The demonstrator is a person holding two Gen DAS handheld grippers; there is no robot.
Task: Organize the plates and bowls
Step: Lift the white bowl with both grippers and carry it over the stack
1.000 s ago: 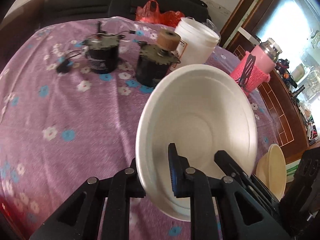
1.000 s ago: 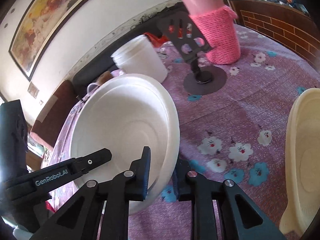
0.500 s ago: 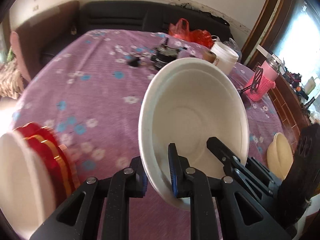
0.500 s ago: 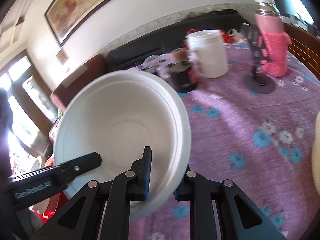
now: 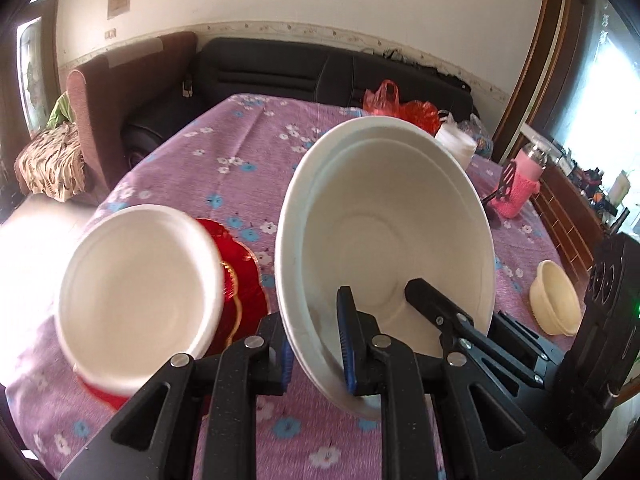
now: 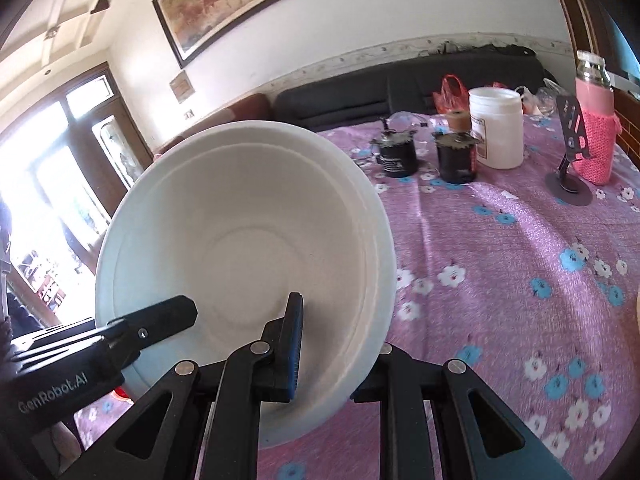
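A stack has come into the left camera's view that was out of frame a second ago: a second white bowl [image 5: 140, 292] sitting on red plates [image 5: 244, 280] at the near left corner of the purple flowered table [image 5: 224, 168]. A second back that camera faced the dark jars and white tub at the far side; half a second back the stack was only at the frame's edge. My reading is that the carried bowl is being brought over to nest into that second bowl.

The big white bowl [image 5: 384, 240] is held off the table, tipped steeply on its edge with its inside towards both cameras. The left claw [image 5: 316, 344] is pinched tight on the bowl's rim, one blue-padded finger inside and one outside. It points down at the table, with the stack just left of its tip.

The right claw [image 6: 336, 352] is likewise clamped on the same bowl's rim [image 6: 372, 320], its blue pad inside the wall. It has rolled since a second ago, and its view now sits level. In its view the left claw's finger [image 6: 160, 320] reaches into the bowl from the left. A yellow bowl [image 5: 556, 300] lies well apart at the right edge, still to be sorted.
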